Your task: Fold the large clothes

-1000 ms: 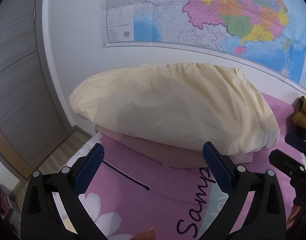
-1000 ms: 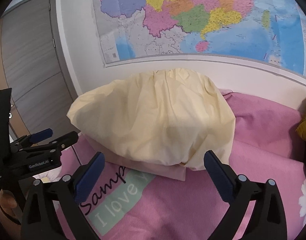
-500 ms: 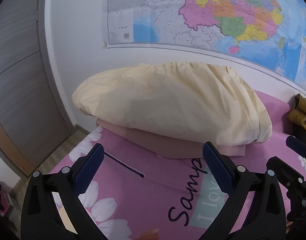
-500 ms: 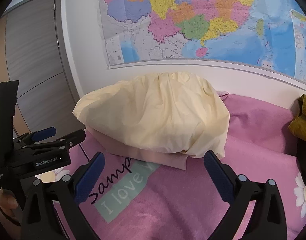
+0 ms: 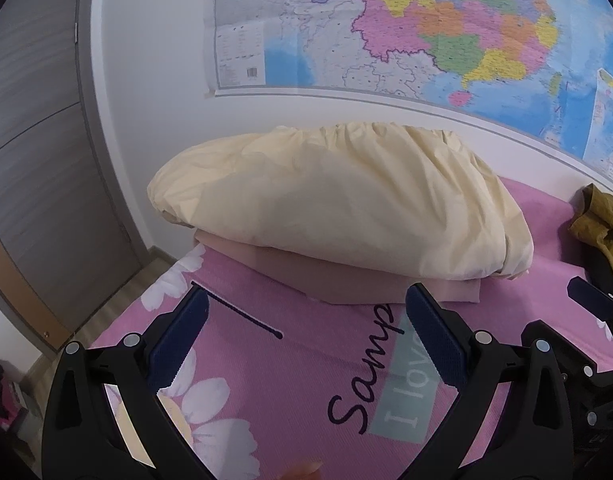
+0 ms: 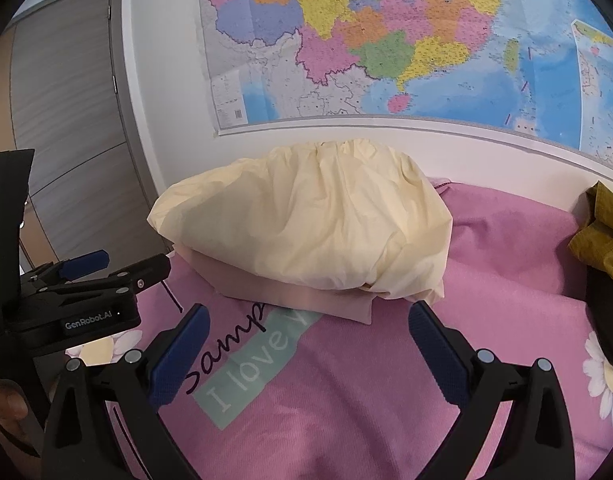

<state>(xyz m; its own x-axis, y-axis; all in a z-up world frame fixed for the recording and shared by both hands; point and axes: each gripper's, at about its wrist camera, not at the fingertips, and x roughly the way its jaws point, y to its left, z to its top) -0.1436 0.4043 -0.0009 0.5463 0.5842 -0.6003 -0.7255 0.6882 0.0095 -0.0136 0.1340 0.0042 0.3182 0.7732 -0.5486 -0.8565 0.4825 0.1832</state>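
Observation:
A folded cream garment (image 5: 338, 204) lies puffed up on top of a folded beige-pink one (image 5: 346, 280), stacked at the head of a pink bed (image 5: 266, 380). The stack also shows in the right wrist view (image 6: 306, 220). My left gripper (image 5: 306, 344) is open and empty, a short way in front of the stack. My right gripper (image 6: 306, 354) is open and empty too, beside the left one and in front of the stack. A mustard-yellow garment (image 6: 602, 232) lies crumpled at the far right.
The bed cover bears daisies and printed text (image 6: 250, 364). A white wall with a large map (image 5: 386, 32) runs behind the stack. A grey door (image 6: 66, 140) stands at the left. A dark item (image 6: 606, 312) lies below the yellow garment.
Both grippers have drawn back from the stack, which now looks smaller and farther. More of the printed bed cover shows. Both stay open and empty.

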